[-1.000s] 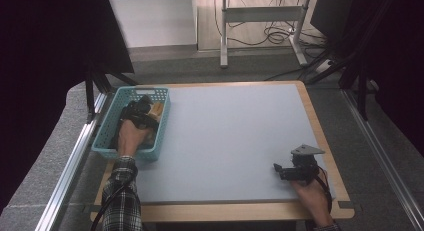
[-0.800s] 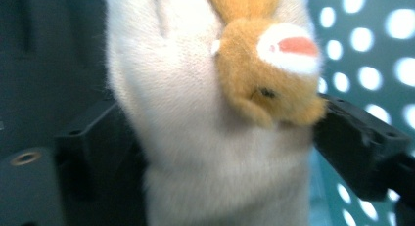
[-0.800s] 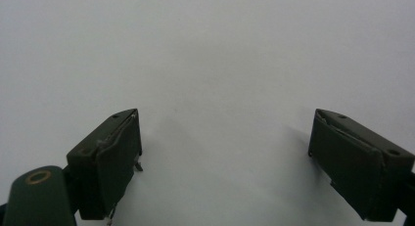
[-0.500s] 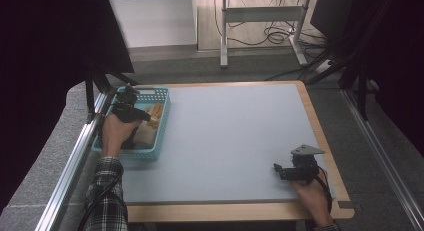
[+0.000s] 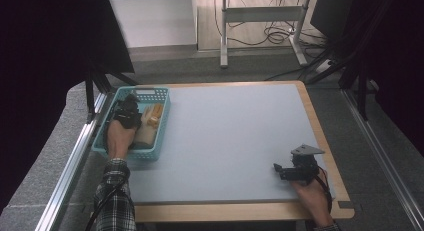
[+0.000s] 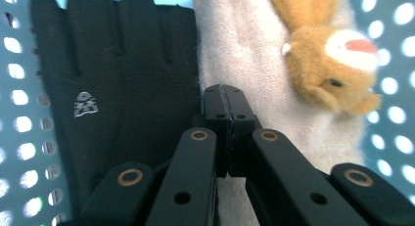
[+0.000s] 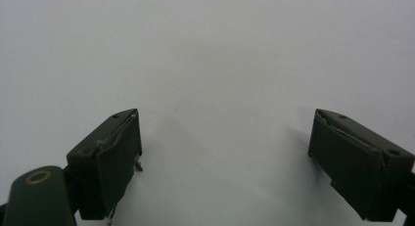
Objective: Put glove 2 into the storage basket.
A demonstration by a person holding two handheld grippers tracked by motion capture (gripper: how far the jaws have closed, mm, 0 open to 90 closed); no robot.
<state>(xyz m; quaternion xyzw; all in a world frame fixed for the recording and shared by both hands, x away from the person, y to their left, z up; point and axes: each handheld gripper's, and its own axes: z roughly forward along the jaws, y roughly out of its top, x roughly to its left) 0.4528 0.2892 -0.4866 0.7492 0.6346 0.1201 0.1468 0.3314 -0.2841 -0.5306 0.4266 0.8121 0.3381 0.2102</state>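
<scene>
My left gripper (image 5: pixel 127 111) reaches down into a teal plastic basket (image 5: pixel 150 154) at the table's left edge. In the left gripper view its jaws (image 6: pixel 226 91) have just been closing and now meet, with nothing seen between them. They rest on the seam between a black glove (image 6: pixel 112 89) and a beige knitted glove (image 6: pixel 244 50). An orange plush animal (image 6: pixel 333 64) lies on the beige glove, to the right. My right gripper (image 5: pixel 278 171) rests low at the table's front right, open over the bare grey mat (image 7: pixel 225 152).
The grey mat (image 5: pixel 235 136) covers a wooden-edged table (image 5: pixel 320 136). A metal rail (image 5: pixel 75 156) runs along the left side beside the basket. Beyond the far edge stand a desk frame (image 5: pixel 260 16) and loose cables (image 5: pixel 275 38) on the floor.
My left hand has shifted toward the basket's far left part. The right hand and its gripper have stayed where they were.
</scene>
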